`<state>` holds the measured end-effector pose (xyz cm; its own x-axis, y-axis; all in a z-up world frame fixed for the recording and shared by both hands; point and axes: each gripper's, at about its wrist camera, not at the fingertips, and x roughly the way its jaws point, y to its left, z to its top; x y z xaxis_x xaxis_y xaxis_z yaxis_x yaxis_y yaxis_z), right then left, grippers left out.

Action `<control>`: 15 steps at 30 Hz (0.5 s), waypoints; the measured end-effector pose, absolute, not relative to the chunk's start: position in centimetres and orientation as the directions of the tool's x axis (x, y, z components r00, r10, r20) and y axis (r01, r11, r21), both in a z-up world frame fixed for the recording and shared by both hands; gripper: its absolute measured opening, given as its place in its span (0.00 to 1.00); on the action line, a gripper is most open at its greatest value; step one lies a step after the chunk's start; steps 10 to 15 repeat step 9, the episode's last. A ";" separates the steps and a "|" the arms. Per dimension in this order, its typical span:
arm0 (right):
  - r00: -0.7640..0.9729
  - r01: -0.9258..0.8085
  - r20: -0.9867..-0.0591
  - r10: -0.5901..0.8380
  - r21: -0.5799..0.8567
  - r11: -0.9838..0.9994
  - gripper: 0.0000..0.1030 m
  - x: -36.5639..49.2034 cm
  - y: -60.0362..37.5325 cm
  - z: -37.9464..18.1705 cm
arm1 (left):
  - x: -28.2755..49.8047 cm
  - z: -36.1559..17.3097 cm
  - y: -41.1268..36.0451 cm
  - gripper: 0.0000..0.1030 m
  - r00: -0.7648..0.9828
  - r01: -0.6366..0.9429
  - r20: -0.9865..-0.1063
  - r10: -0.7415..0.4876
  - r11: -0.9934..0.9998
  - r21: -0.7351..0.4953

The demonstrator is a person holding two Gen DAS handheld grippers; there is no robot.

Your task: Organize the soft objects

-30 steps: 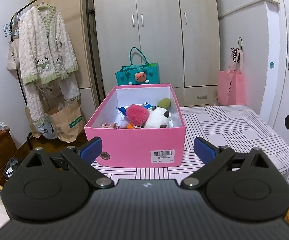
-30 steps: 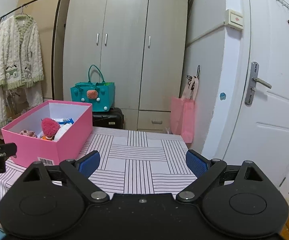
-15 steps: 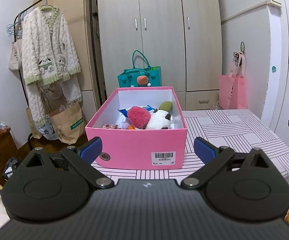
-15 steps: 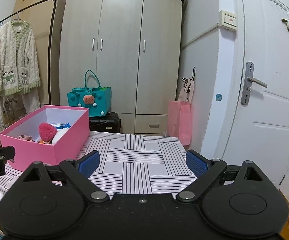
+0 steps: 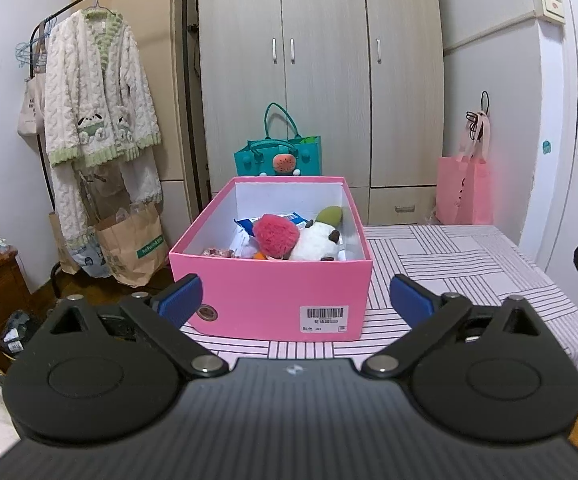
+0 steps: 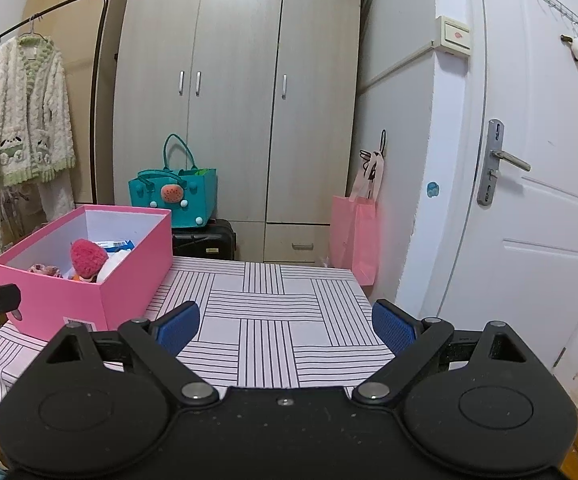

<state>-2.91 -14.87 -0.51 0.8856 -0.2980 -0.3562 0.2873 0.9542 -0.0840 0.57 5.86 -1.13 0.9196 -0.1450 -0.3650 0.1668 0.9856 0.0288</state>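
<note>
A pink box [image 5: 273,300] stands on the striped tablecloth [image 5: 469,264]. It holds a fuzzy red plush [image 5: 276,234], a white plush with a green part [image 5: 317,236], a blue packet and other small items. My left gripper [image 5: 295,298] is open and empty, just in front of the box's near wall. My right gripper [image 6: 285,326] is open and empty above the tablecloth [image 6: 265,308], to the right of the box [image 6: 89,292]. The red plush [image 6: 88,258] shows there too.
A wardrobe [image 5: 317,68] and a teal bag [image 5: 277,160] stand behind the table. A clothes rack with a white cardigan [image 5: 97,92] is at the left. A pink bag [image 6: 355,236] hangs by the white door [image 6: 529,180]. A black case [image 6: 205,238] sits under the teal bag.
Both grippers have pulled back and tilted up a little, so the box sits lower in both views. Both stay open and empty.
</note>
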 end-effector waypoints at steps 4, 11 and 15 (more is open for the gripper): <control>0.886 0.288 -0.355 -0.300 -0.085 0.954 0.93 -2.9 -14.9 -0.5 | 0.4 -1.2 5.8 1.00 0.923 0.161 -0.359 -0.140 0.987 0.029; 0.886 0.290 -0.353 -0.300 -0.084 0.953 0.93 -2.9 -15.1 -0.5 | 0.3 -1.2 5.8 1.00 0.923 0.158 -0.359 -0.139 0.987 0.026; 0.886 0.290 -0.353 -0.300 -0.084 0.953 0.93 -2.9 -15.1 -0.5 | 0.3 -1.2 5.8 1.00 0.923 0.158 -0.359 -0.139 0.987 0.026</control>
